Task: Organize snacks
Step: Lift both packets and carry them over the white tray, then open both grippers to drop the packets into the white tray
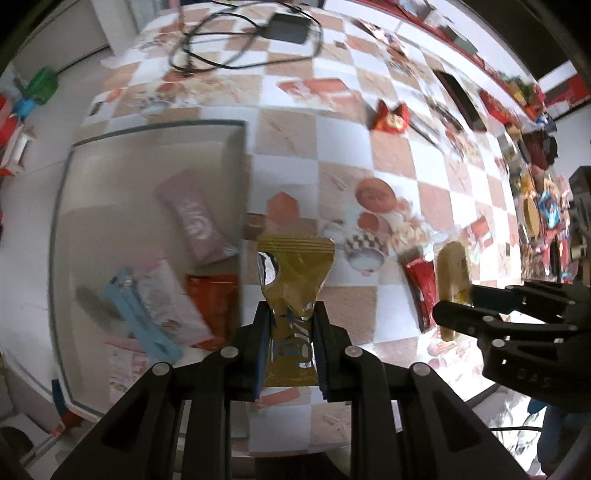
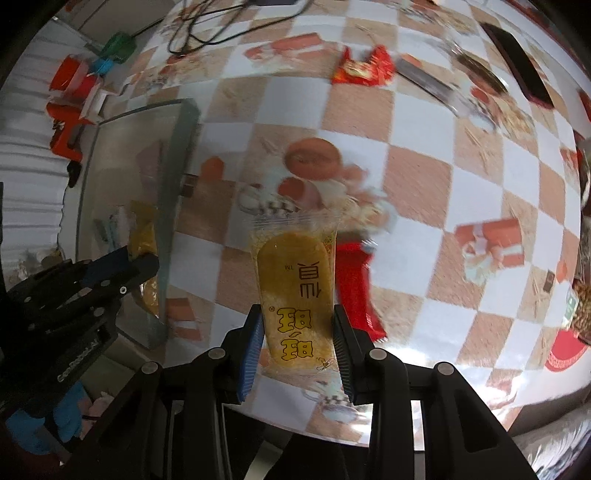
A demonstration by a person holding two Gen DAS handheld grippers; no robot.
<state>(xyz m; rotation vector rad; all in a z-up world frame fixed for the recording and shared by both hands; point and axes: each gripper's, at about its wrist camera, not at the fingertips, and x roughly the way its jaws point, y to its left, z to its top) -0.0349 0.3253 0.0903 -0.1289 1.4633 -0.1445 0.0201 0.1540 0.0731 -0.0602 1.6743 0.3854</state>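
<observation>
only "tm" — yellow snack packet (image 2: 295,295)

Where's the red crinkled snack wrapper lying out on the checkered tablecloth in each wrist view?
Left wrist: the red snack wrapper sits upper right of centre, beyond the clear bin's far corner.
Right wrist: the wrapper lies near the top, just right of centre.
Shared landmark: the black cable loop on the tablecloth, up and left of the wrapper in both.

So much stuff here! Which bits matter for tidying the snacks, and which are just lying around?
For the job:
- gold packet in left tongs
- yellow packet in right tongs
- clear bin
- red packets

Lying about:
- black cables
- black phone
</observation>
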